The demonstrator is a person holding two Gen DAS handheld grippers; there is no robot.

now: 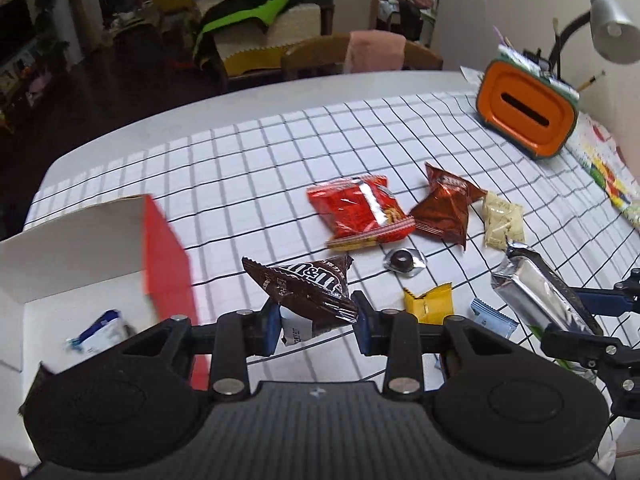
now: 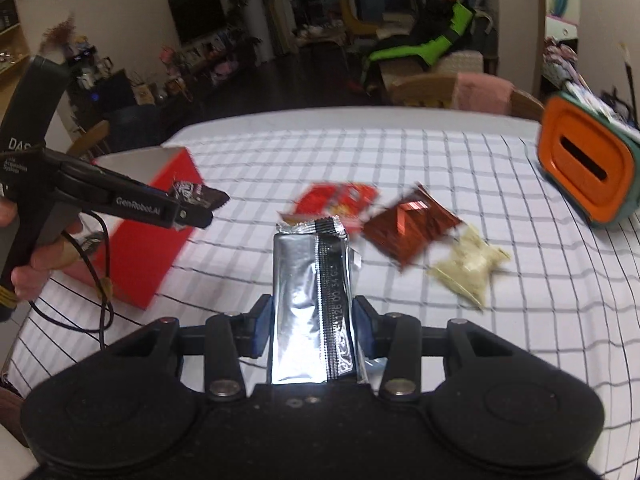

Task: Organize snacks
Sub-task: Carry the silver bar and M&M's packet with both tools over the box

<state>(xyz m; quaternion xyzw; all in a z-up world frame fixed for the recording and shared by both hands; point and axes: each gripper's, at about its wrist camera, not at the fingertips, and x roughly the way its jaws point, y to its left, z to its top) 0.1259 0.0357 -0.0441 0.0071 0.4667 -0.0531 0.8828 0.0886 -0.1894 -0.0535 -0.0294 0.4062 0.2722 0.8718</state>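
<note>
Snacks lie loose at frame centre; the left gripper (image 1: 316, 318) is clamped on the brown M&M's packet (image 1: 308, 292), the right gripper (image 2: 312, 328) on a silver bar (image 2: 312, 304). Both loads are mid-carry and next need releasing over the red box (image 1: 80, 264) at left.

My left gripper (image 1: 316, 320): jaws clamped on brown M&M's packet (image 1: 308, 288), held clear of the checked counter (image 1: 248, 168). Red-sided white box (image 1: 120, 248) at 9 o'clock. Red bag (image 1: 360, 212), copper bag (image 1: 444, 208), cream packet (image 1: 502, 220) at 1 o'clock. Silver wrapper (image 1: 536, 292) at 3, in my right gripper (image 1: 576, 316).
</note>
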